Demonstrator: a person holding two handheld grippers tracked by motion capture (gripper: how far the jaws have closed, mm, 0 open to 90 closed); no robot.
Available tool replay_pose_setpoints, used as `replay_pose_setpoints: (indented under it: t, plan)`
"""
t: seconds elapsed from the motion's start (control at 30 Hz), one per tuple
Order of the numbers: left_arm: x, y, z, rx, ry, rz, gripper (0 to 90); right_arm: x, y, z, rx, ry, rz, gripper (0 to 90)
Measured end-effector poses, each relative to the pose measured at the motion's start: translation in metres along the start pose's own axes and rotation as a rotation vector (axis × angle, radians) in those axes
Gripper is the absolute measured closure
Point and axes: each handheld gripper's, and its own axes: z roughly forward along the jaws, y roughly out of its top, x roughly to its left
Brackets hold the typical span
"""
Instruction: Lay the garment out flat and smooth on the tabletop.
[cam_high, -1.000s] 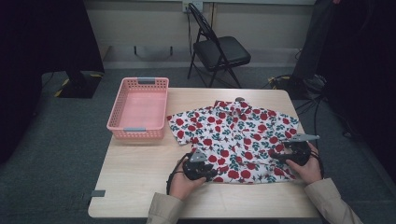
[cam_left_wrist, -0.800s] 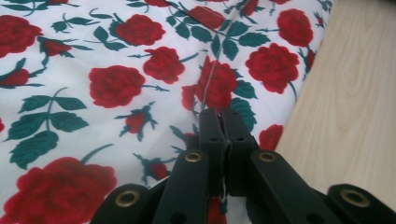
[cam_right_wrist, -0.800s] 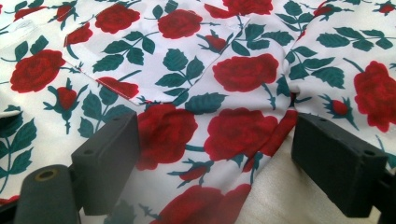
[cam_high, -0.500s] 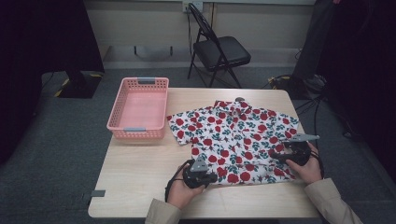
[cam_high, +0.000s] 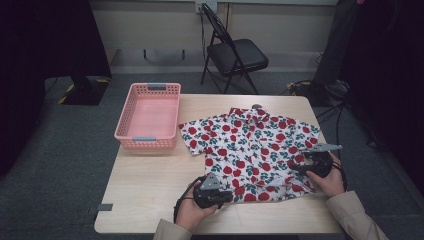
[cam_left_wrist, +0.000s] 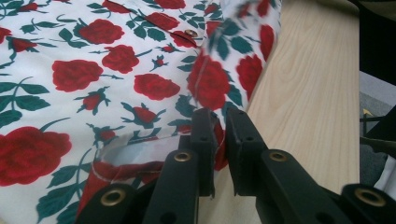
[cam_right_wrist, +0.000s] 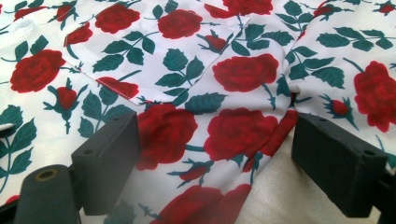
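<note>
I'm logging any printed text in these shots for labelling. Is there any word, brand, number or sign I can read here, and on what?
None can be read.
The rose-print shirt shows flowers and leaves, no lettering.
The pink basket, the folding chair and the table carry no legible marks.
The left gripper and right gripper show bare black jaws.

The rose-print shirt runs past the frame on three sides in the left gripper view, and its lifted hem is blurred there. Beside the shirt's near corner, the left gripper hides the cloth under it (how its jaws stand is too small to tell from above). Beyond the shirt, the folding chair fades into shadow.
</note>
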Motion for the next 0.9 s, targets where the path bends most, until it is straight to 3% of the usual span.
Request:
replay_pose_setpoints:
  t: [0.1,0.13,0.17,0.2,0.23,0.33,0.6,0.9]
  plan:
    - [0.0,0.002,-0.003,-0.028,0.006,-0.011,66.1,0.0,0.0,0.0,0.0,0.0,0.0,14.8]
    - [0.0,0.002,-0.004,-0.044,0.016,-0.015,66.1,0.0,0.0,0.0,0.0,0.0,0.0,14.8]
    - [0.002,0.003,-0.005,-0.06,0.028,-0.004,55.4,0.0,0.0,0.0,0.0,0.0,0.0,14.8]
    - [0.003,0.004,-0.005,-0.069,0.041,-0.003,55.4,0.0,0.0,0.0,0.0,0.0,0.0,14.8]
    - [0.006,0.004,-0.006,-0.089,0.054,-0.01,47.0,0.0,0.0,0.0,0.0,0.0,0.0,14.8]
    - [0.011,0.005,-0.008,-0.098,0.079,-0.021,38.6,0.0,0.0,0.0,0.0,0.0,0.0,14.8]
    - [0.021,0.01,-0.006,-0.077,0.103,-0.008,31.2,0.0,0.0,0.0,0.0,0.0,0.0,14.8]
    - [0.018,0.033,0.028,-0.057,0.061,0.012,28.6,0.0,0.0,0.0,0.0,0.0,0.0,14.8]
